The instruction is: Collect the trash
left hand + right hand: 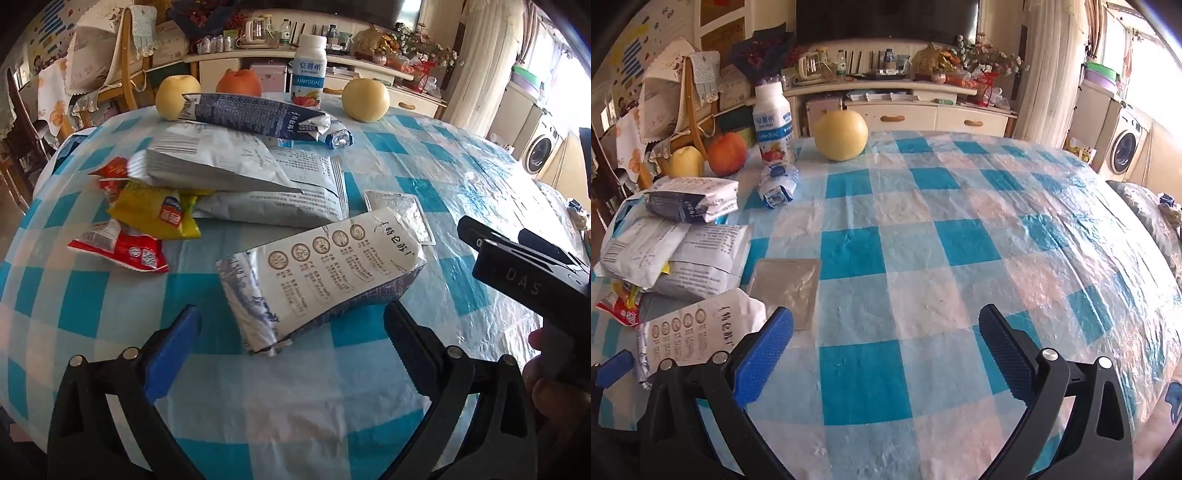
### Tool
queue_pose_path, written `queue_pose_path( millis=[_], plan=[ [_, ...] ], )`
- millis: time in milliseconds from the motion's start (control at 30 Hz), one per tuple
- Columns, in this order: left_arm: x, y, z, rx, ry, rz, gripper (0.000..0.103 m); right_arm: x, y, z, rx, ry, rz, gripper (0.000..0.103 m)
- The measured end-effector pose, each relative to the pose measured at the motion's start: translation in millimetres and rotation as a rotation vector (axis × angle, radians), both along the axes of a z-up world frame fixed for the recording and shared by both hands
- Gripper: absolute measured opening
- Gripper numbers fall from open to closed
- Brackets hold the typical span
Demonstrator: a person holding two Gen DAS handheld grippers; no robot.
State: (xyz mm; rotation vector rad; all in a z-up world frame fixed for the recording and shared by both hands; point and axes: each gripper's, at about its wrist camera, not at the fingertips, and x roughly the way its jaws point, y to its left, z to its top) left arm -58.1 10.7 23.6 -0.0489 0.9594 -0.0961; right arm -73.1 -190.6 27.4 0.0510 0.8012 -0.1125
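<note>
A flattened white milk pouch (321, 277) lies on the blue-checked tablecloth (110, 314), its near end just ahead of my open left gripper (291, 325). Behind it are stacked grey-white empty bags (236, 173), a dark blue carton (258, 114), a yellow wrapper (155, 214), a red wrapper (122, 251) and a silver foil sachet (399, 206). The right wrist view shows the same pouch (698, 328), the bags (683, 254) and the sachet (786, 288) at the left. My right gripper (886, 332) stands open over bare cloth, nothing between its fingers.
Along the far table edge stand a white yoghurt bottle (308, 70), two yellow pears (365, 98) (173, 96), a red apple (238, 83) and a crumpled blue-white packet (338, 136). Chairs stand at the left, a sideboard behind, a washing machine (1126, 147) at the right.
</note>
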Motion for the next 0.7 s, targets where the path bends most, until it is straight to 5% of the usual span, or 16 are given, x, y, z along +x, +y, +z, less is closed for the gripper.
queue_pose_path(
  millis=[700],
  plan=[
    [-148, 112, 150, 0.033, -0.367, 0.168, 0.099, -161, 55, 121, -0.012, -0.405, 0.088, 0.099]
  ],
)
